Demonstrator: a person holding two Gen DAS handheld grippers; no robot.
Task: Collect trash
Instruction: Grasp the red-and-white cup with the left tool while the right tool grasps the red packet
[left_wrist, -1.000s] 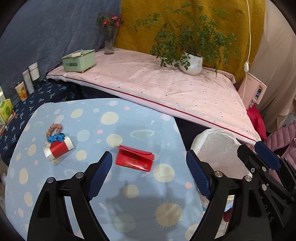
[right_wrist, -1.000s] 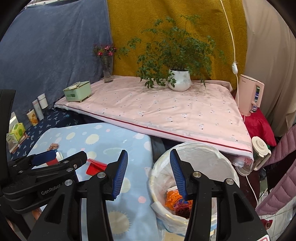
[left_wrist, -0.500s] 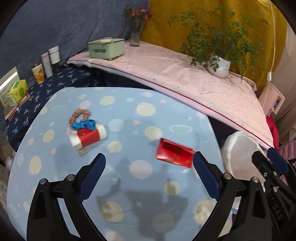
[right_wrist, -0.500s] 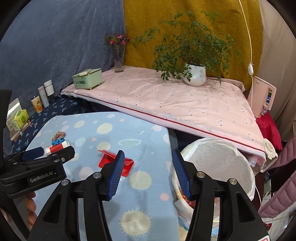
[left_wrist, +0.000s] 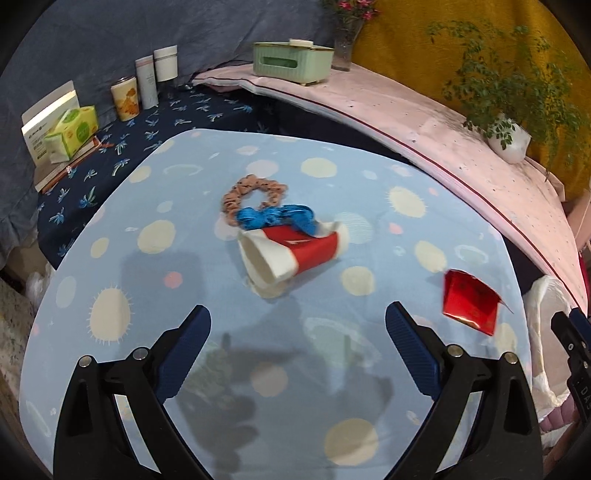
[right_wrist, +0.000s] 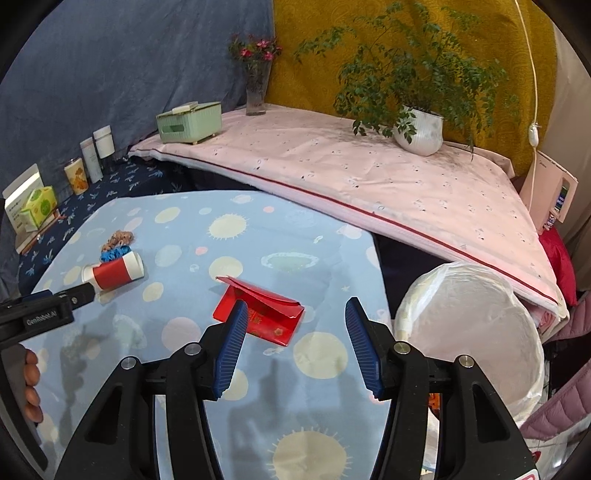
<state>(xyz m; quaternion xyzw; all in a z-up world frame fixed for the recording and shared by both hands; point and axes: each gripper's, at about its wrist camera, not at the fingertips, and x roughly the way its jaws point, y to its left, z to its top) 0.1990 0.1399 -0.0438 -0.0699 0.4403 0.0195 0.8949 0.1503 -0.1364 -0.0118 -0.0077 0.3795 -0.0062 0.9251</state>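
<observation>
A crushed red-and-white paper cup (left_wrist: 291, 254) lies on its side on the blue dotted table (left_wrist: 147, 295), just ahead of my open, empty left gripper (left_wrist: 297, 328). A blue scrunchie (left_wrist: 275, 218) and a brown scrunchie (left_wrist: 251, 194) lie behind the cup. A red envelope (right_wrist: 262, 314) lies on the table just ahead of my open, empty right gripper (right_wrist: 295, 325); it also shows in the left wrist view (left_wrist: 469, 302). The white-lined trash bin (right_wrist: 472, 332) stands right of the table. The cup (right_wrist: 114, 273) and the left gripper's fingertip (right_wrist: 79, 295) show at the left of the right wrist view.
A pink-covered bench (right_wrist: 351, 177) behind the table holds a green box (right_wrist: 190, 122), a flower vase (right_wrist: 255, 92) and a potted plant (right_wrist: 421, 125). Jars (left_wrist: 146, 86) and a tissue box (left_wrist: 74, 131) stand on the dark blue cloth at left.
The left gripper swung left from the red envelope to face the paper cup. The right gripper moved left from above the bin to the envelope. Both stayed open.
</observation>
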